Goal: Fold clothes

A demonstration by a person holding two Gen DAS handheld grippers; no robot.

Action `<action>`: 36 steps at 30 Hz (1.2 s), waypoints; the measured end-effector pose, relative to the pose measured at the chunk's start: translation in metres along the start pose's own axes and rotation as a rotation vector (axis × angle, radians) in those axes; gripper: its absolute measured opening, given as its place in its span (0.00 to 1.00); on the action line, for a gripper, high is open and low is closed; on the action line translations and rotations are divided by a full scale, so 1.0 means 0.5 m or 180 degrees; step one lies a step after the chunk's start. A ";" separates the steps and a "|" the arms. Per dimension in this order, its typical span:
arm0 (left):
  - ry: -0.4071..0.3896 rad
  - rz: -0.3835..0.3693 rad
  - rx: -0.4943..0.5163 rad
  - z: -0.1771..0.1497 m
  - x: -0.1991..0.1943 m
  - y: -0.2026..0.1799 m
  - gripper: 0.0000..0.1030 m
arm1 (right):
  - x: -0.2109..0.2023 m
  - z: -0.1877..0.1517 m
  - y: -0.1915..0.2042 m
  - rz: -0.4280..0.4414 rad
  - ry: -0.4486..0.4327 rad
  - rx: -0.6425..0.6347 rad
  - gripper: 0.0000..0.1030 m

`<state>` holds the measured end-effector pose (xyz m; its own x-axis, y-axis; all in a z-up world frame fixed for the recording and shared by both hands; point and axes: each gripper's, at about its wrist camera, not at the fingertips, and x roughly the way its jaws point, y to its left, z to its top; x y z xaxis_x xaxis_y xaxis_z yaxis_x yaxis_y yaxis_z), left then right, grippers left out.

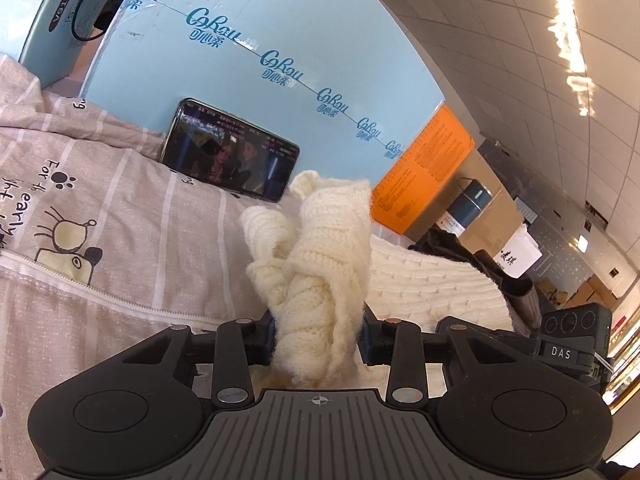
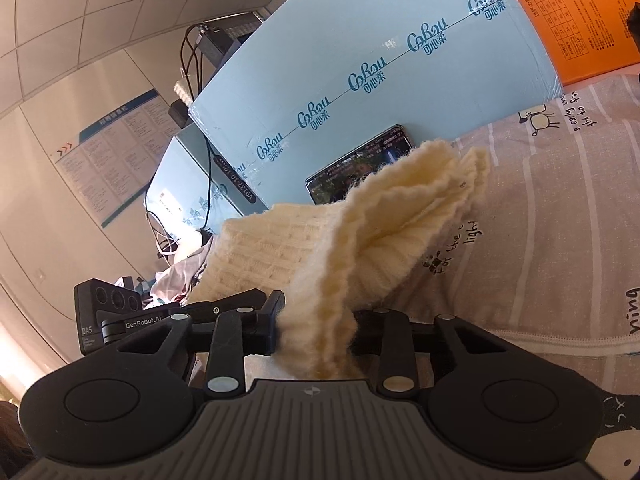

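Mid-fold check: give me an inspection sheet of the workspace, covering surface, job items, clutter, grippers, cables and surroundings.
Surface: striped grey duvet cover with cartoon prints and a zipper.
Job's things: cream knit sweater, bunched and lifted at both grips; the rest lies on the duvet.
Clutter: smartphone with its screen lit, propped against the light blue carton; orange box beside it.
Grippers: left gripper shut on the sweater; right gripper shut on the sweater.
Cables: black cables hanging behind the carton, apart from the sweater.
Surroundings: brown cardboard boxes, wall notice board, tiled ceiling.
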<state>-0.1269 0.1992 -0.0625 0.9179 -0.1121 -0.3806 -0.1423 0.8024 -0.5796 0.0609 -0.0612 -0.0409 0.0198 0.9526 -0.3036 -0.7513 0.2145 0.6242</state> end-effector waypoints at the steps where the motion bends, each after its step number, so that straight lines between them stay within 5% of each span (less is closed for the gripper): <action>1: -0.0003 0.0020 -0.0015 0.000 -0.001 0.000 0.34 | 0.002 0.000 0.000 -0.0013 0.0010 -0.0003 0.29; 16: -0.0330 0.0470 -0.0273 0.024 -0.094 0.032 0.35 | 0.063 -0.010 0.120 -0.0070 0.0000 0.0040 0.29; 29: -0.1565 0.0896 -0.0094 0.136 -0.308 0.086 0.35 | 0.231 0.056 0.330 0.0175 -0.0395 -0.0086 0.29; 36: -0.2284 0.1208 -0.0524 0.130 -0.394 0.208 0.35 | 0.410 0.053 0.422 0.0394 -0.0306 -0.0332 0.29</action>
<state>-0.2986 0.3427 -0.0009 0.8019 0.5952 -0.0517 -0.4914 0.6079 -0.6237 -0.0760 0.1851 0.0476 -0.0177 0.9876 -0.1558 -0.8161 0.0757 0.5729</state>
